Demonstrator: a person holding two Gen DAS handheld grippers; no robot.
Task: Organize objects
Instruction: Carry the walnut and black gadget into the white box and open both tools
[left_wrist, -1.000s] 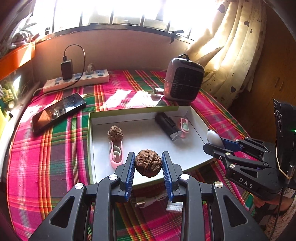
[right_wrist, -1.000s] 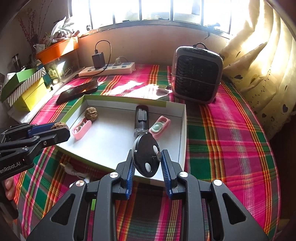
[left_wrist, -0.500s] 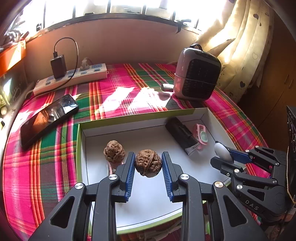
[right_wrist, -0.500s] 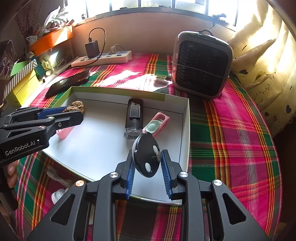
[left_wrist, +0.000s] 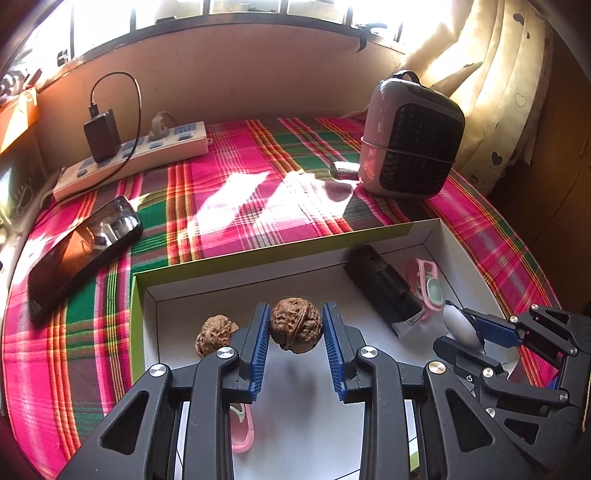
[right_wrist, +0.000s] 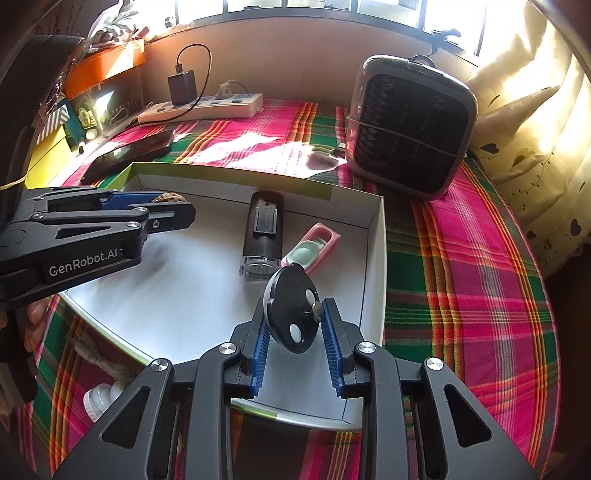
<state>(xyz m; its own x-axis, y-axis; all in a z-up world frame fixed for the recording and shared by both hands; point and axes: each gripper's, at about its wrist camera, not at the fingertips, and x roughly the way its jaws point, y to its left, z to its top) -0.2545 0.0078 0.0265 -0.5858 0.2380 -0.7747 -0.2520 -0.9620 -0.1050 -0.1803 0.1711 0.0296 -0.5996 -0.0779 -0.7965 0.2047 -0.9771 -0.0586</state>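
My left gripper (left_wrist: 295, 350) is shut on a brown walnut (left_wrist: 295, 325) and holds it above the white tray (left_wrist: 207, 291), next to a second walnut (left_wrist: 216, 334) lying in the tray. My right gripper (right_wrist: 293, 328) is shut on a black oval disc (right_wrist: 293, 314) with white spots, above the tray's (right_wrist: 373, 266) right side. The right gripper also shows in the left wrist view (left_wrist: 465, 332). In the tray lie a black cylinder (right_wrist: 262, 232), a pink case (right_wrist: 312, 247) and another pink item (left_wrist: 242, 432), partly hidden under my left gripper.
The tray sits on a plaid tablecloth (left_wrist: 236, 206). A phone (left_wrist: 81, 251) and a power strip (left_wrist: 133, 155) with a charger lie at the back left. A small heater (right_wrist: 410, 125) stands at the back right. Small white items (right_wrist: 103, 395) lie in front of the tray.
Both grippers have moved forward over the tray, each still holding its object. The left gripper's walnut is now beside the second walnut.
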